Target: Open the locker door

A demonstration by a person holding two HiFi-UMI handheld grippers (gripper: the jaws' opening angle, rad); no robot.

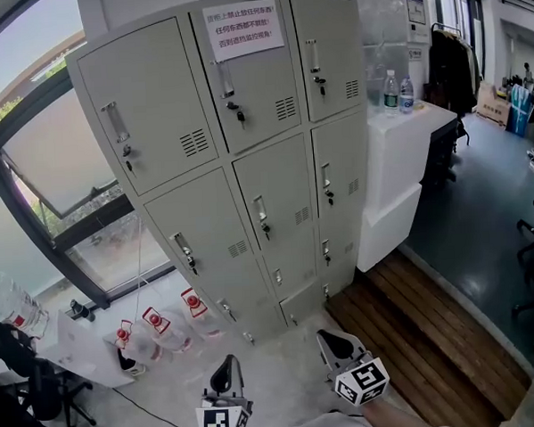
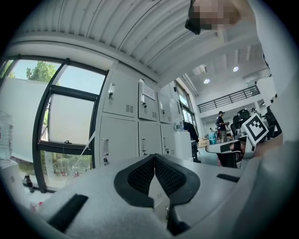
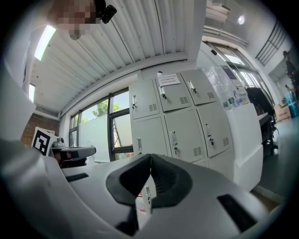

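The grey locker cabinet (image 1: 246,147) stands ahead with three columns of doors, all closed. Each door has a vertical handle with a lock below it, and keys hang in some of the locks (image 1: 239,116). A paper notice (image 1: 243,29) is stuck on the top middle door. My left gripper (image 1: 225,366) and right gripper (image 1: 332,339) are low in the head view, well short of the doors. Both point level at the cabinet. In the left gripper view the left gripper (image 2: 154,156) has its pads together, holding nothing. The right gripper (image 3: 150,156) is shut and empty too, with the lockers (image 3: 182,121) beyond it.
Large water bottles (image 1: 157,334) lie on the floor at the cabinet's lower left. A white counter (image 1: 406,147) with two small bottles (image 1: 391,93) adjoins the cabinet's right side. A window (image 1: 59,165) is at the left and wooden boards (image 1: 417,343) at the right.
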